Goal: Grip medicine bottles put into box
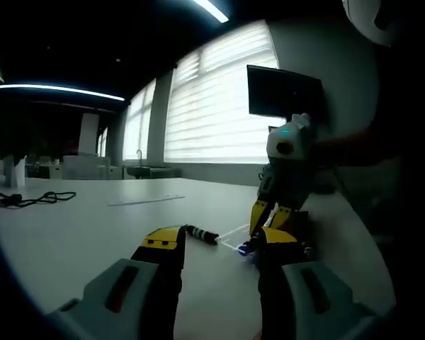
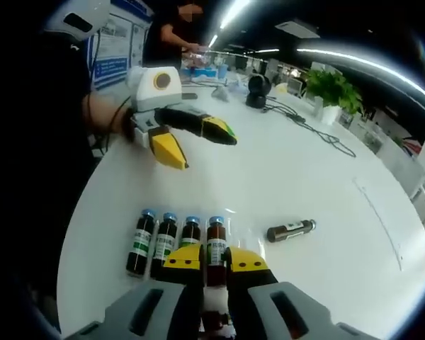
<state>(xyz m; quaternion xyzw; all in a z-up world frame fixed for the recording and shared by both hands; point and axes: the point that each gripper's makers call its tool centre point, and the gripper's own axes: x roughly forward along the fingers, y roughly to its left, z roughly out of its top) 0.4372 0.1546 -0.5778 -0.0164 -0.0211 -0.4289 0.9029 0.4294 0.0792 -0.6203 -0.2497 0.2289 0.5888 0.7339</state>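
Right gripper [image 2: 215, 265] clamps a half-hidden medicine bottle [image 2: 216, 249]; left gripper [image 1: 216, 244] gapes.

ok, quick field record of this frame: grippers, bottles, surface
left gripper: open, held above the table, holding nothing
right gripper: jaws closed around the rightmost upright bottle
upright bottles: four in a row, blue caps, dark glass, green-white labels
loose bottle: lying on its side, right of the row, apart from it
table: white
box: cannot tell
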